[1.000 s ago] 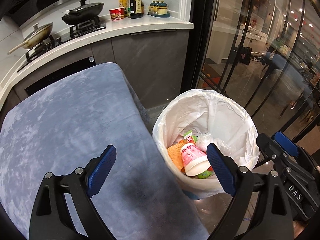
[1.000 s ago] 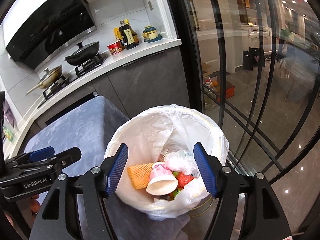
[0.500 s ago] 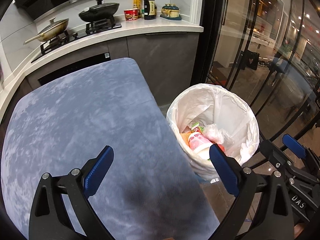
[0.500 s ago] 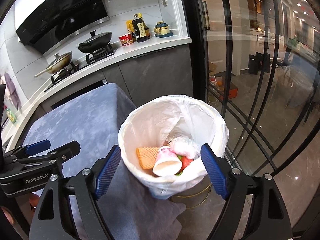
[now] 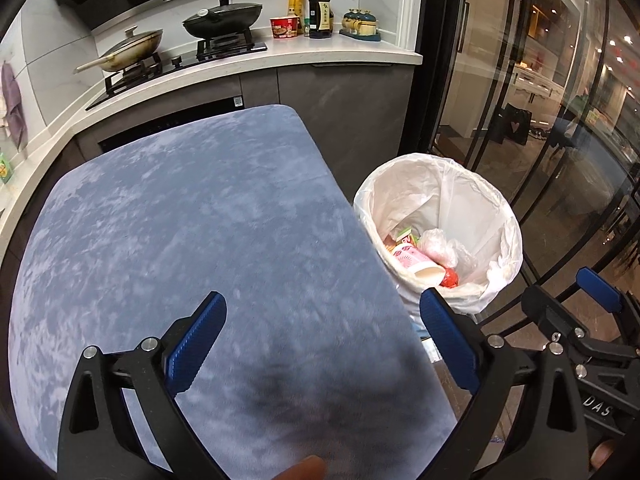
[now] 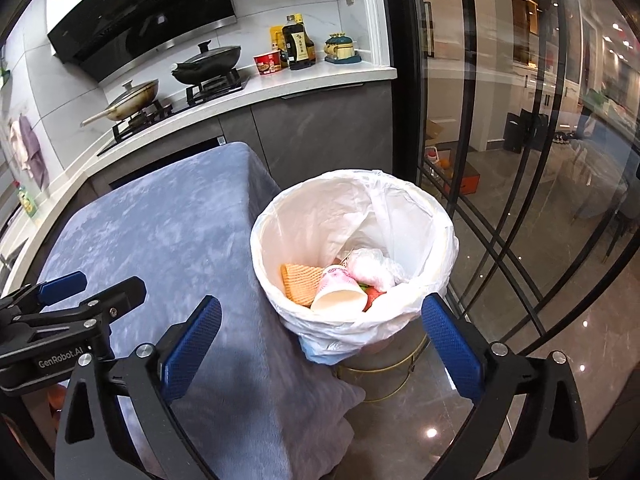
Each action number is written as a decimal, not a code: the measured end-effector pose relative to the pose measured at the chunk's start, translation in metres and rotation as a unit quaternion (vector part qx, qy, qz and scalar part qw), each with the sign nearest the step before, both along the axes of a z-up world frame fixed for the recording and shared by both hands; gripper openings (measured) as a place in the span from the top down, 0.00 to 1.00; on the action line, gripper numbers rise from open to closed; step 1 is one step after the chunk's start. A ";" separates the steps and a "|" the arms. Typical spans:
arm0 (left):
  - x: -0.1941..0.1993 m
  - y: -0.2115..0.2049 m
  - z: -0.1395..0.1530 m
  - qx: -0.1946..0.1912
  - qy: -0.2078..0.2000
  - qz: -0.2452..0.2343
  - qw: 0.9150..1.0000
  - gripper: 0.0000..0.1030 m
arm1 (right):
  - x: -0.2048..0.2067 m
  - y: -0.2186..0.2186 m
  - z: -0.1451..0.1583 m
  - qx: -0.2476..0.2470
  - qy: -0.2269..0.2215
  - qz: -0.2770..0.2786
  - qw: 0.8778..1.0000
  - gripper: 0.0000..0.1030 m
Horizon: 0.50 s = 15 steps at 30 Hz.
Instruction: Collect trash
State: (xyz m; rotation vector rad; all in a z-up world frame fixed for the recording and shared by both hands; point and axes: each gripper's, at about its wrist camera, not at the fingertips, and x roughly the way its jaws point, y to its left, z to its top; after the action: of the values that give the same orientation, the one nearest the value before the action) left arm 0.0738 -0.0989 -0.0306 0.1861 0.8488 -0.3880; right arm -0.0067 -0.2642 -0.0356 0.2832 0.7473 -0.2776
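Note:
A round bin lined with a white bag (image 5: 496, 216) (image 6: 400, 200) stands on the floor at the table's right edge. Inside lie a pink paper cup (image 6: 340, 294) (image 5: 412, 258), an orange wafer-like piece (image 6: 298, 284), crumpled clear plastic (image 6: 374, 266) and something red. My left gripper (image 5: 322, 334) hovers open over the blue-grey tablecloth (image 5: 180, 220), nothing between its fingers. My right gripper (image 6: 320, 338) is near the bin's front rim; its jaws are opening and hold nothing. Each gripper shows at the edge of the other's view.
A kitchen counter (image 5: 280, 56) runs along the back with a wok, a lidded pan, a red bowl, bottles and jars. Black-framed glass doors (image 6: 500, 120) stand to the right over a glossy floor. A fingertip (image 5: 304, 468) shows at the bottom edge.
Both grippers have drawn back from the bin, which now looks smaller and farther. The right gripper's jaws have spread wider. The left view has shifted over the tablecloth.

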 end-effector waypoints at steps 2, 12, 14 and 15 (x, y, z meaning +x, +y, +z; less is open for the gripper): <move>-0.004 0.002 -0.001 0.001 0.001 0.002 1.000 0.10 | -0.002 0.001 0.001 -0.001 0.001 0.000 1.000 0.06; -0.018 0.008 -0.003 0.002 0.000 0.012 1.000 0.09 | -0.017 0.000 -0.001 -0.002 0.003 -0.002 1.000 0.06; -0.020 0.008 -0.002 0.000 -0.001 0.013 1.000 0.09 | -0.019 0.000 -0.001 -0.003 0.004 -0.002 1.000 0.06; -0.022 0.008 -0.002 0.000 -0.003 0.013 1.000 0.09 | -0.020 0.000 -0.001 -0.004 0.004 -0.003 1.000 0.06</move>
State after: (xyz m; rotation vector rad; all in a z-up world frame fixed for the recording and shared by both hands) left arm 0.0522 -0.0912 -0.0321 0.1764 0.8447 -0.3622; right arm -0.0271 -0.2642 -0.0367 0.2775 0.7529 -0.2864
